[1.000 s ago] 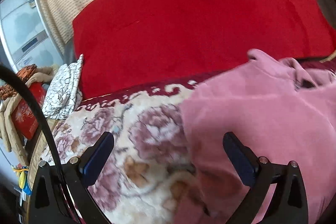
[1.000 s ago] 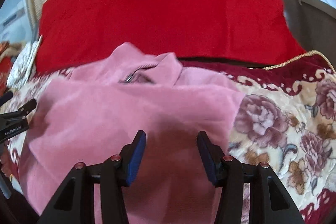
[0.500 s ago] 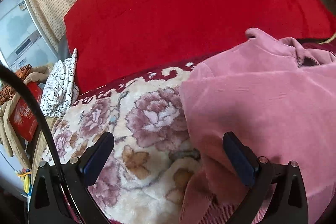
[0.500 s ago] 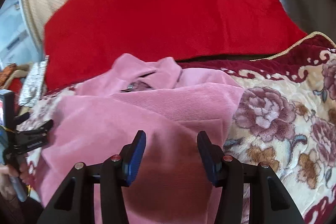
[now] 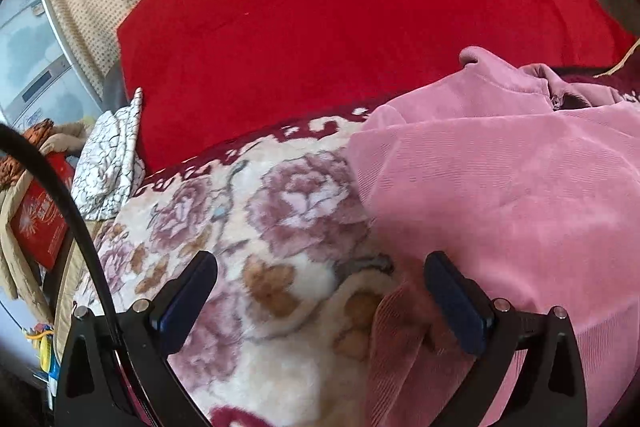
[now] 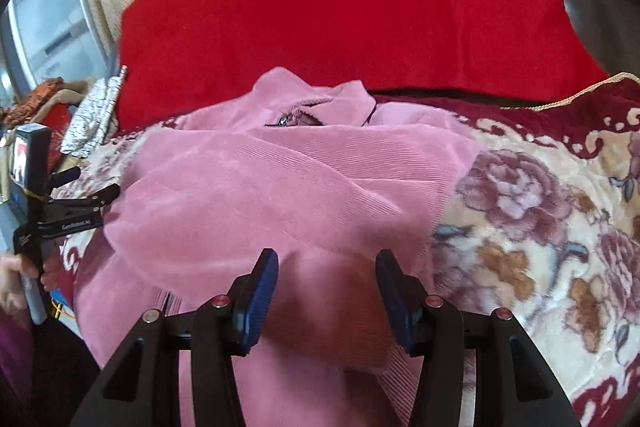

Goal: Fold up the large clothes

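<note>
The pink garment [image 6: 280, 195] lay folded on the floral blanket [image 5: 248, 227], its lower hem cut off by both frames. The left gripper [image 5: 320, 295] was spread wide, the right gripper [image 6: 326, 291] moderately open; neither held anything. Since one second earlier, both jaw gaps were unchanged.

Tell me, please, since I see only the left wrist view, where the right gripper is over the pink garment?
Observer: The right gripper hovers open above the lower middle of the pink garment, holding nothing.
Operator: Thank you. What lies beyond the garment's right edge?
Observer: Only the floral blanket shows there.
Operator: And is my own gripper touching cloth?
Observer: The left gripper sits at the garment's left edge, fingers apart; I cannot tell whether it touches the cloth.
</note>
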Tool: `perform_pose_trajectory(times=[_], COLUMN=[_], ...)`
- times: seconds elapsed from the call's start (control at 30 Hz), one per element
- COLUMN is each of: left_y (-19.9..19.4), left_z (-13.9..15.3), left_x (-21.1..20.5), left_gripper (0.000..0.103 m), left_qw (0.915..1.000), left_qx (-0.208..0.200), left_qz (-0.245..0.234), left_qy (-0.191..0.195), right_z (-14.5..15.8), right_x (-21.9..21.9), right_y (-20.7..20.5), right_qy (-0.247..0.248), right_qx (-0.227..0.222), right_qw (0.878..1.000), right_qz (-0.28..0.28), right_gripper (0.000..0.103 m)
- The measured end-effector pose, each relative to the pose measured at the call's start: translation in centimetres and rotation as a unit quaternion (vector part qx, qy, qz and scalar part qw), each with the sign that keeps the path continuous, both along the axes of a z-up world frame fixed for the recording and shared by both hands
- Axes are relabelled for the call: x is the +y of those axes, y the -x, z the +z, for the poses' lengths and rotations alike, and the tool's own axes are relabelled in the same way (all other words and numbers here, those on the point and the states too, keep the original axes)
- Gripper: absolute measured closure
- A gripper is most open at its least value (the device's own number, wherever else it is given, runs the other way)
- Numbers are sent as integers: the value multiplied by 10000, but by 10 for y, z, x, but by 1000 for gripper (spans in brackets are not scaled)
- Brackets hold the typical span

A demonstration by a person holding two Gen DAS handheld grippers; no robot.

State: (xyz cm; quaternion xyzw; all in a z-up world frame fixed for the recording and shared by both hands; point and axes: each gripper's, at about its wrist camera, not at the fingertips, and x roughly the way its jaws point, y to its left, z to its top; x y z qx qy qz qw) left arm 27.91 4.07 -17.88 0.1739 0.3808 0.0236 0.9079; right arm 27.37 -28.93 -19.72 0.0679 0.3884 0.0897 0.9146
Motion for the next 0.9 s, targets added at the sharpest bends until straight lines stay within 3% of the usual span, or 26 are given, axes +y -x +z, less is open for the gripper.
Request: perform_pose_trajectory(times=[0.13,0.43,0.47,0.53,0.63,0.9], left_y=[27,99,108,125,141,146], left_z=[-1,-23,-27,-37,-51,-75], left_x=[23,78,80,82,83,91], left_gripper=[0,1,2,15,28,26], left_qw=[9998,9904,9884,9846,9781,9699], left_qx=[-44,515,612,837,1155,1634], left_qz=[127,413,372,234,104,205], left_qy=[139,1217,1340,1520,1727,1796], right_z=[-1,-13,-15,-19,-25,-64], right_x=[-21,-62,-66,-72,-78,-70], right_y=[21,71,77,90,109,119], right_qy=[-263,-1009,-1049,-1141,-1346,-1171], right_qx=[17,286,333,454,747,1889], right_qw=[9996,9943,9938,9923,9881,9741], right_qz=[-62,-170,-171,-143,75,411], right_gripper=[43,34,34,34,34,34])
